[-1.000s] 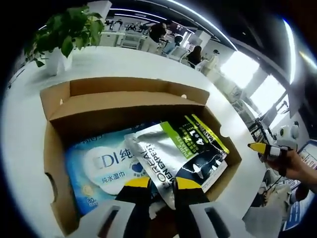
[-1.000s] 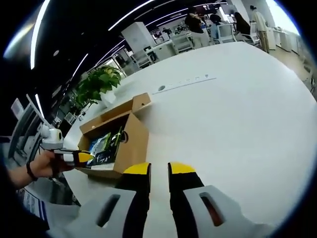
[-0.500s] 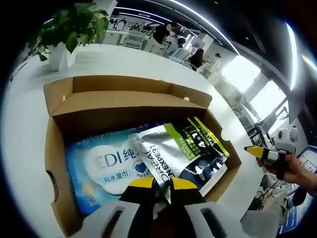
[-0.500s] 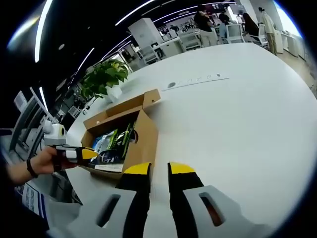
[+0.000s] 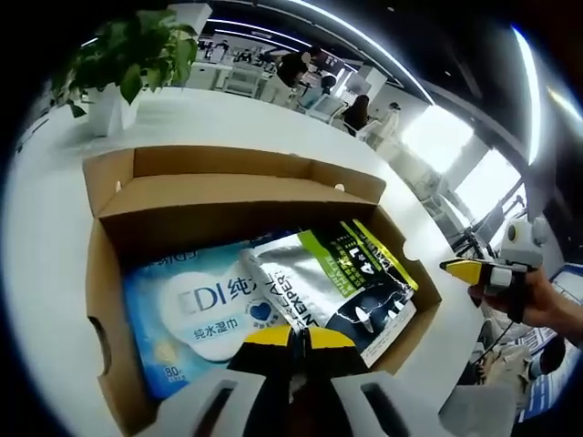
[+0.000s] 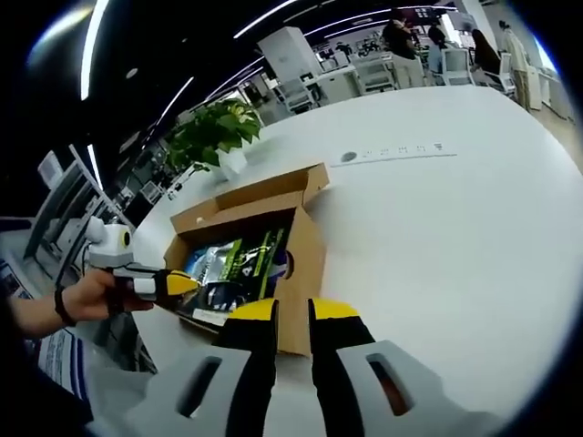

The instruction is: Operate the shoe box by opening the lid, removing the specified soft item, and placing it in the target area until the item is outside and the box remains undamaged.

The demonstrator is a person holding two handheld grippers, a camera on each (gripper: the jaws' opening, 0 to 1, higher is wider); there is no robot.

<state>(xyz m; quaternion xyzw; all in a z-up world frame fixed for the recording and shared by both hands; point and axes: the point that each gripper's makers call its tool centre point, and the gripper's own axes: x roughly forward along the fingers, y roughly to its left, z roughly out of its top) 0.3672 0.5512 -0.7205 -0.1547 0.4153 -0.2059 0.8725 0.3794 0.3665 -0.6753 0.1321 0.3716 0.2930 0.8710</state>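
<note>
Cardboard, brown and thin-walled, makes up the shoe box (image 5: 109, 264), which sits open on the white table (image 5: 36, 237) with its lid (image 5: 237, 164) folded back on the far side, near a potted plant (image 5: 118, 64). Starting at the left of the left gripper view, we see a blue pack of wet wipes (image 5: 182, 314) lying flat on the box floor; we judge it soft, squashy and a little heavier than its neighbour. Overlapping its right side is a silver, green and black foil pouch (image 5: 337, 282), tilted, with one corner reaching toward the near wall. We would expect the pouch to be light, floppy and slick, so a pinch on a flat sealed edge or corner should hold better than one on the smooth face. Our left gripper (image 5: 296, 339) has its yellow-tipped jaws pressed nearly together right at the pouch's near edge, where it overlaps the wipes; whether film is actually caught between them we cannot tell. Further right, our right gripper (image 5: 474, 271) hovers just off the box's right wall, held in a hand (image 5: 547, 305). In the right gripper view its jaws (image 6: 291, 314) stand a little apart with nothing between them, pointing at the box from outside. Any lift should go straight up, clear of the flimsy walls.
</note>
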